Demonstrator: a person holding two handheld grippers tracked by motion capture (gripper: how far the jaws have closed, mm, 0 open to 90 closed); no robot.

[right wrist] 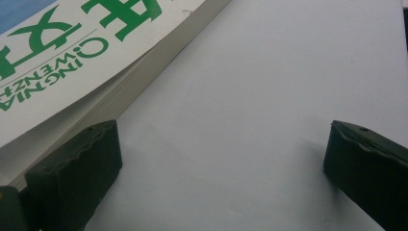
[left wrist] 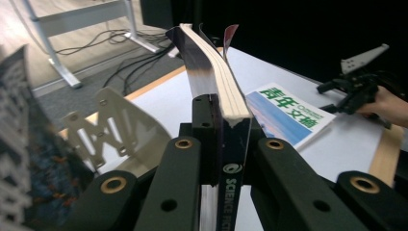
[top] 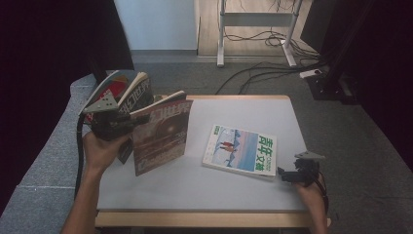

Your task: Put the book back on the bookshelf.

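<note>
Between the left hand-held gripper jaws, a book stands clamped.

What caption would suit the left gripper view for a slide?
Left claw clamps a dark magazine by its spine above the table, a blue-and-white magazine lying beyond.

Lighting is dim and even in the high view; the grey table is the brightest surface, and both side margins fall into near-black. Detail is soft throughout. In the left gripper view, the near page at the left edge is blurred. In the right gripper view, the jaws cast faint, diffuse shadows.
</note>
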